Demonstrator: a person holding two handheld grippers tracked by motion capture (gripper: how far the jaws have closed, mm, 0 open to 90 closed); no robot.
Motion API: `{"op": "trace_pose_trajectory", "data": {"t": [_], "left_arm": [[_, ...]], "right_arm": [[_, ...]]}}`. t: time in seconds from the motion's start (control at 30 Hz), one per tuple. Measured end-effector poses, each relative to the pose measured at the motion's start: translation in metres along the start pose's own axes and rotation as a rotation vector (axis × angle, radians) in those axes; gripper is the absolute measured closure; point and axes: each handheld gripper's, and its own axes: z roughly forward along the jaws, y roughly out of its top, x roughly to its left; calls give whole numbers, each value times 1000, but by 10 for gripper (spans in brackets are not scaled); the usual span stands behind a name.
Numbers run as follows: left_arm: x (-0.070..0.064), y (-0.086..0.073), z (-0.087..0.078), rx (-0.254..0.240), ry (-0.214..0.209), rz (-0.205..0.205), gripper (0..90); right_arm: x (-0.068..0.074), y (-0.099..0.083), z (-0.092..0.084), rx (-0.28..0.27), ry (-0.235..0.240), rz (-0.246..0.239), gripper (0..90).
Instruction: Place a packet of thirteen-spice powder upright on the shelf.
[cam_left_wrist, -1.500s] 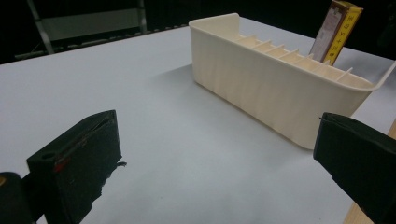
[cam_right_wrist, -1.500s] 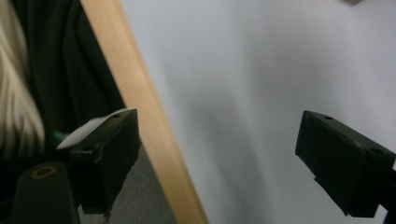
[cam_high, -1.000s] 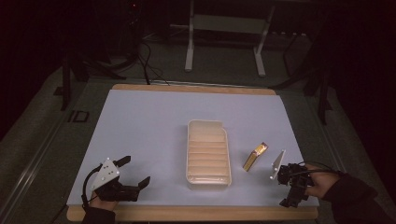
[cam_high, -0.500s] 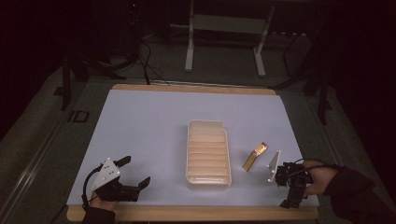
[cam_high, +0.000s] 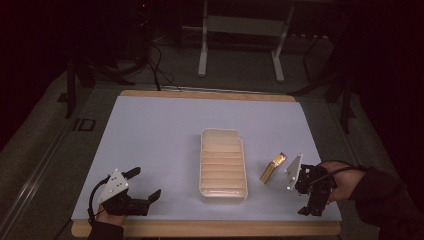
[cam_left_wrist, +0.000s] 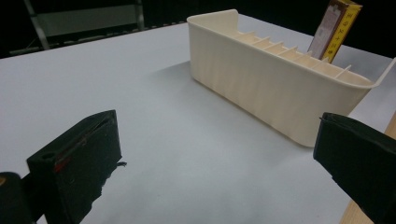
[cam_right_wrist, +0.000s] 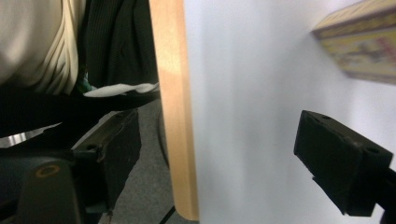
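Resting on the pale table (cam_high: 165, 135) near its front left corner, in the high view, left claw (cam_high: 141, 184) with jaws spread wide and nothing between them; wide bare surface lies to its far side and between it and the cream ribbed tray (cam_high: 222, 162), which sits lengthwise at the table's middle front. Small yellow-and-brown box (cam_high: 273, 167) lies just right of the tray, apart from it. Right claw (cam_high: 309, 204) sits near the front right corner beside the wooden front edge (cam_high: 200, 229), jaws pointing toward that edge, the grey plate just beside the box; whether plate and box touch cannot be told. Against the frame a second ago, the right hand has turned the claw toward the front edge and shifted a little rightward; left claw, tray and box unchanged. Left gripper view: left claw (cam_left_wrist: 224, 172) released, both black jaws far apart, bare table between them; tray (cam_left_wrist: 275, 88) ahead at right with its near wall clear of the jaws, box (cam_left_wrist: 337, 28) standing up behind the tray. Right gripper view: right claw (cam_right_wrist: 219, 168) released, jaws straddling the wooden table edge (cam_right_wrist: 175, 93), one jaw over the floor side, one over the table; box (cam_right_wrist: 359, 46) at upper right, well clear.
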Motion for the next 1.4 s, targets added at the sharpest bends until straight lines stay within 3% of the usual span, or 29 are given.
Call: {"op": "trace_pose_trajectory", "data": {"t": [0.27,0.57,0.63,0.83,0.87,1.17,1.4], "left_arm": [[0,0,0,4,-5,-3,10],[0,-1,1,8,-13,-6,10],[0,-1,1,9,-11,-5,10],[0,-1,1,10,-11,-6,10],[0,-1,1,11,-11,-5,10],[1,-1,1,12,-9,-7,10],[0,-1,2,14,-9,-7,9]], "right_arm": [[-8,7,-18,-9,-63,-47,155],[-19,15,-30,-34,-91,-62,154],[-24,16,-33,-49,-104,-91,155],[-35,15,-36,-71,-130,-92,155],[-42,15,-38,-85,-139,-93,155],[-65,19,-39,-84,-144,-73,206],[-75,24,-26,-79,-158,-109,228]]}}
